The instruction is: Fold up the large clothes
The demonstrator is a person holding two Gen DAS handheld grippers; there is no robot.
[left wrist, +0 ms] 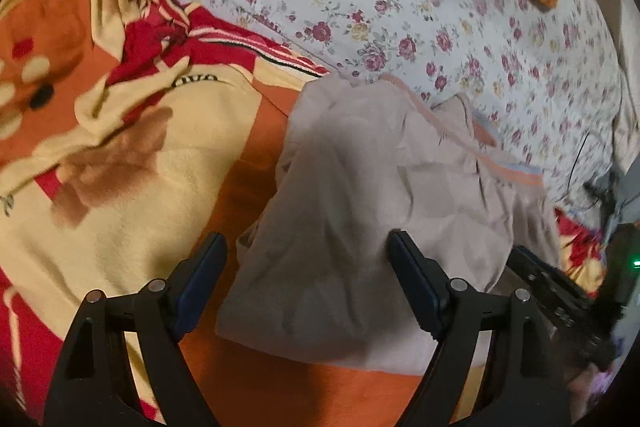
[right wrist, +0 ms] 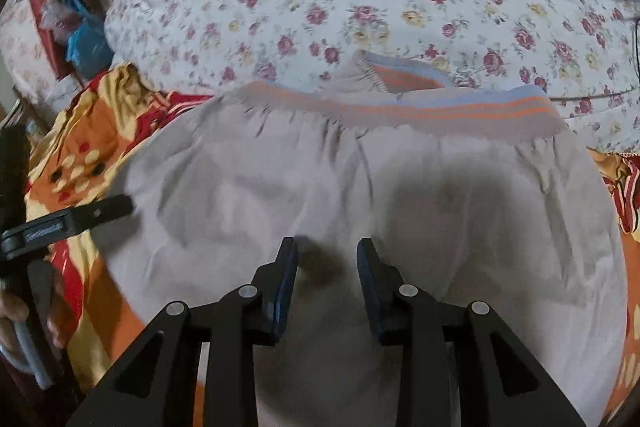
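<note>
Two open, empty tools (left wrist: 308,247) (right wrist: 327,253) above soft, creased beige trousers (right wrist: 360,187) with ribbed orange-striped waistband (right wrist: 400,109).

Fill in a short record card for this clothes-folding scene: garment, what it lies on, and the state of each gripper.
garment: beige trousers, striped waistband at the far end
surface: orange, red and yellow blanket, beside a floral quilt
left gripper: open, above the trousers' edge
right gripper: open, over the trousers, gripping nothing

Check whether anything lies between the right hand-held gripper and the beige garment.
Nothing visible does. The right hand-held gripper hangs open directly over the beige garment, only its own shadow between them. The left hand-held gripper is off to the side.
</note>
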